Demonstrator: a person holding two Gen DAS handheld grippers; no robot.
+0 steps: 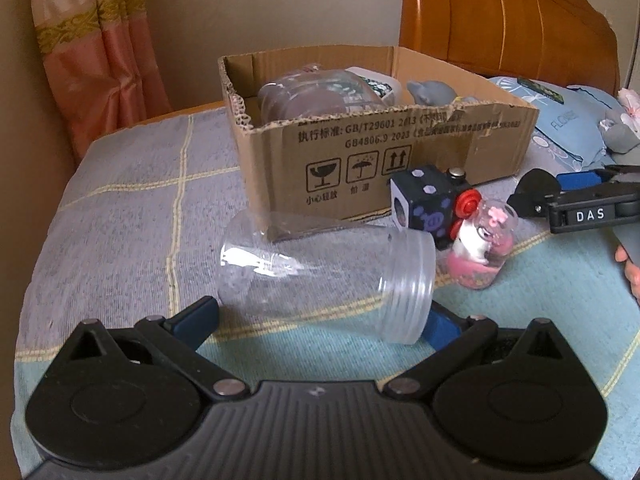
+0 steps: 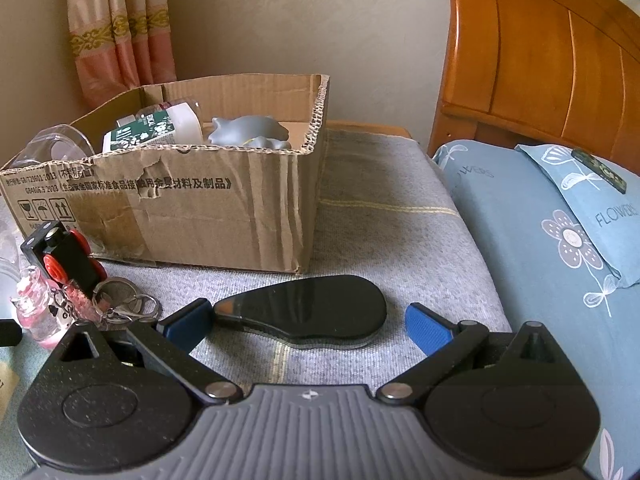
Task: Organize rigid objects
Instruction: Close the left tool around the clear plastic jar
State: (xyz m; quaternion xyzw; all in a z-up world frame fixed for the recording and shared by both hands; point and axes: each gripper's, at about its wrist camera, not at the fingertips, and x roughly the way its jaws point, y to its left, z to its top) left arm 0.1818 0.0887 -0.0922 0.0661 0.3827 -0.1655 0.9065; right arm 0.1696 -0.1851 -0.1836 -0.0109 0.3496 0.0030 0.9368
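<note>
A clear plastic jar (image 1: pixel 324 276) lies on its side on the bedspread, mouth to the right. My left gripper (image 1: pixel 320 320) is open, with its blue pads (image 1: pixel 196 316) on either side of the jar's near wall. Behind the jar are a black toy train with red wheels (image 1: pixel 424 208) and a small pink bottle charm (image 1: pixel 484 252). My right gripper (image 2: pixel 308 328) is open around a flat black oval object (image 2: pixel 304 316) that rests on the bed. The train (image 2: pixel 60 256) and the charm (image 2: pixel 36 308) sit to its left. The right gripper (image 1: pixel 576 196) also shows in the left wrist view.
An open cardboard box (image 1: pixel 360 160) (image 2: pixel 180 192) stands behind the objects, holding a clear jar (image 1: pixel 316 96), a green-labelled bottle (image 2: pixel 148 128) and a grey toy (image 2: pixel 252 130). A key ring (image 2: pixel 120 300) lies by the charm. Blue pillows (image 2: pixel 540 240) and a wooden headboard (image 2: pixel 540 60) are at the right.
</note>
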